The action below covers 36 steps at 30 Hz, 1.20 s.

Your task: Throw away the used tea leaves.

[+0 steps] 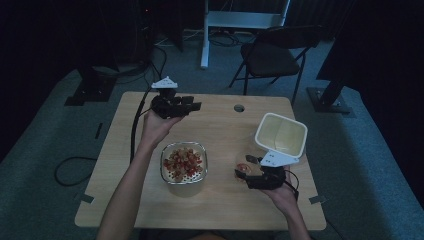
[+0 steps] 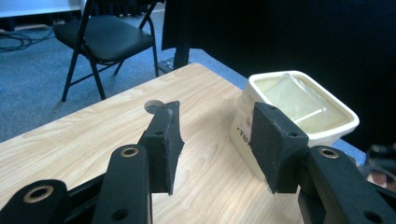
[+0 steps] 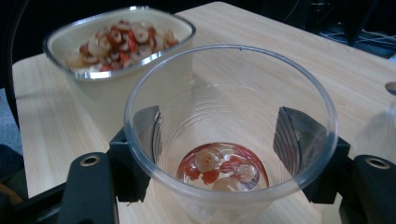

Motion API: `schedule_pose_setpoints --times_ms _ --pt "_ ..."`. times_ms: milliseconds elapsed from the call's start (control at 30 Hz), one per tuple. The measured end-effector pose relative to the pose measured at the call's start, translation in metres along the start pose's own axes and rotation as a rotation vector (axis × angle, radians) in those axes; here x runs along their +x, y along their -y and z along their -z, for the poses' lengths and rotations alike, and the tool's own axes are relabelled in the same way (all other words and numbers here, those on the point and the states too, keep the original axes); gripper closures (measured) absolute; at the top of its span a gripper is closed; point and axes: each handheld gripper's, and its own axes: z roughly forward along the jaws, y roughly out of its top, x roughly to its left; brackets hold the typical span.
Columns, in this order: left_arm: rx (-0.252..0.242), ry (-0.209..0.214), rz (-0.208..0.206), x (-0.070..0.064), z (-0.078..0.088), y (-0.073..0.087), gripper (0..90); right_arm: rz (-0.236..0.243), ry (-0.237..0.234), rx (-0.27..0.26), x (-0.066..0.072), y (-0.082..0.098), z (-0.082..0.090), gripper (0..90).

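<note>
- A clear plastic cup (image 3: pixel 231 135) sits clamped between the jaws of the right gripper (image 3: pixel 224 144), one black pad pressed to each side of its wall, in the right gripper view.
- At the cup's bottom lie a few red and pale pieces (image 3: pixel 219 170) of food in a thin pool of liquid.
- In the high view the right gripper (image 1: pixel 248 169) points away from the person's right hand (image 1: pixel 282 192), which comes in from the bottom edge; the cup (image 1: pixel 243 167) shows faintly at its jaws, above the wooden table (image 1: pixel 220 125).
- Just beside the cup, toward the table's middle, stands a metal-rimmed bowl (image 1: pixel 183 162) heaped with the same red and pale pieces; in the right gripper view the bowl (image 3: pixel 70 42) rises right behind the cup.
- On the cup's far side stands a cream square tub (image 1: pixel 281 134), holding what looks like a clear sheet or film.
- Well apart from the cup, beyond the bowl, the left hand (image 1: pixel 155 127) holds the left gripper (image 1: pixel 192 106) above the table.
- In the left gripper view the left gripper (image 2: pixel 215 142) has its jaws standing apart with nothing between them, aimed toward the tub (image 2: pixel 299 119) and a round hole (image 2: pixel 154 106) in the tabletop.
- Behind the table, farthest from the cup, a black folding chair (image 1: pixel 272 55) stands on grey carpet.
</note>
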Motion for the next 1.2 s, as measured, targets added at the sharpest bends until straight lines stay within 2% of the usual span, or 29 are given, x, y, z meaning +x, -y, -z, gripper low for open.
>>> schedule_pose_setpoints --times_ms 167,333,467,500,567,600,633,833,1000,1133,1200 --pt "-0.003 0.006 -0.009 -0.003 0.009 0.011 54.9 -0.003 -0.003 -0.002 0.003 -0.023 -0.009 32.1" --pt "-0.04 0.009 -0.041 -0.011 0.026 0.029 55.0 -0.019 -0.016 -0.029 0.003 -0.048 -0.017 32.1" --pt "-0.058 0.011 -0.063 -0.017 0.034 0.036 54.0 -0.022 -0.025 -0.049 0.002 -0.067 -0.023 32.1" --pt "-0.064 0.023 -0.074 -0.022 0.037 0.039 53.0 -0.022 -0.026 -0.053 0.002 -0.072 -0.024 32.1" --pt "-0.064 0.023 -0.074 -0.022 0.037 0.039 50.6 -0.023 -0.025 -0.056 0.002 -0.076 -0.026 32.1" --pt "-0.051 0.018 -0.101 -0.031 0.04 0.044 47.3 -0.031 -0.024 -0.064 0.001 -0.084 -0.029 32.1" --pt "-0.048 0.017 -0.107 -0.034 0.041 0.046 46.1 -0.035 -0.024 -0.069 0.001 -0.087 -0.03 32.1" --pt "-0.059 0.043 -0.14 -0.051 0.04 0.06 41.4 -0.029 -0.027 -0.086 0.001 -0.108 -0.036 32.5" --pt "-0.048 0.029 -0.188 -0.062 0.032 0.07 39.8 -0.037 -0.033 -0.091 0.003 -0.126 -0.04 32.8" --pt "-0.037 0.018 -0.2 -0.066 0.023 0.075 39.0 -0.033 -0.05 -0.092 0.007 -0.138 -0.045 32.8" --pt "-0.041 0.021 -0.189 -0.066 0.019 0.077 39.0 -0.026 -0.06 -0.09 0.01 -0.142 -0.049 32.8"
